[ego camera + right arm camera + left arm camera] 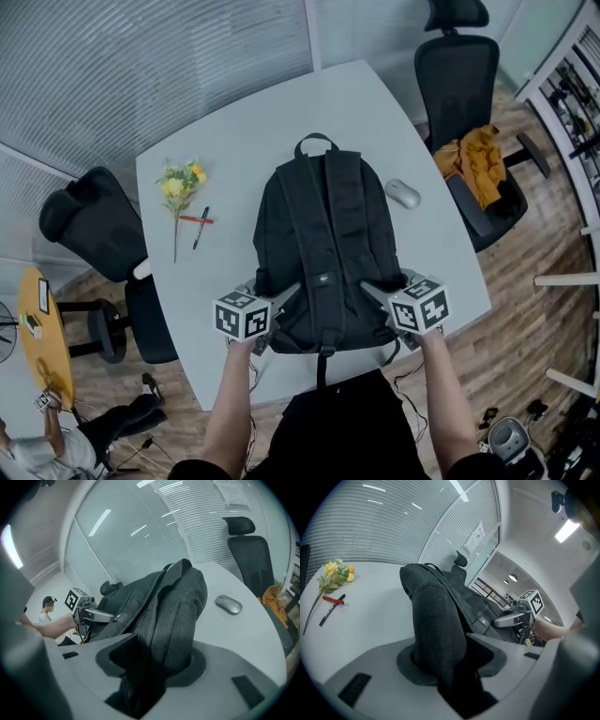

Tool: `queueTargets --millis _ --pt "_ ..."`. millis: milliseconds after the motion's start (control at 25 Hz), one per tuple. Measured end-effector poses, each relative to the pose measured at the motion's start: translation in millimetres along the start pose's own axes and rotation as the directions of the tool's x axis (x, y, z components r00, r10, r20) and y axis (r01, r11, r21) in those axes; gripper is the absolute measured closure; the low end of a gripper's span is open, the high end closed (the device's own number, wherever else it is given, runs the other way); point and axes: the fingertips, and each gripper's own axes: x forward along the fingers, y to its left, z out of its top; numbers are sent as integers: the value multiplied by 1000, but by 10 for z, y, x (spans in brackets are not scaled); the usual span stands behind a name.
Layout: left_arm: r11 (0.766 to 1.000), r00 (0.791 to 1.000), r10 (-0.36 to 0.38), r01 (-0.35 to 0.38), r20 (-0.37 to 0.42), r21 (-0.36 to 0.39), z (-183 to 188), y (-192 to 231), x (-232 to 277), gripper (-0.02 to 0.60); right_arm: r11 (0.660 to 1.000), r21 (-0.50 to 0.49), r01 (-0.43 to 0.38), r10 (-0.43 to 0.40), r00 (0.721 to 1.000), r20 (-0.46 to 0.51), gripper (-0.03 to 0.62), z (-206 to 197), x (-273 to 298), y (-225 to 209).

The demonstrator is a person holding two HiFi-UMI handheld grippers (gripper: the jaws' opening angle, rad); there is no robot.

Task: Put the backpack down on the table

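A black backpack (323, 244) lies flat on the white table (244, 141), straps facing up and its top handle pointing to the far side. My left gripper (272, 298) grips its near left corner, and my right gripper (380, 292) grips its near right corner. In the left gripper view the black fabric (440, 620) fills the gap between the jaws of the left gripper (445, 663). The right gripper view shows the same, the backpack (173, 606) bunched between the jaws of the right gripper (150, 663). Both are shut on it.
A grey mouse (403, 194) lies right of the backpack. A yellow flower (180, 187) and pens (199, 223) lie to its left. Black office chairs stand at the far right (469, 84), with an orange cloth (478, 159), and at the left (98, 225).
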Motion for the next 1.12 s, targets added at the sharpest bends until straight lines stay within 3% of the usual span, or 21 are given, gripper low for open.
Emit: queueTargets --millis 1120 --pt "996 999 30 -33 -38 -88 -1 343 169 342 993 109 34 -35 999 10 305 79 184 -285"
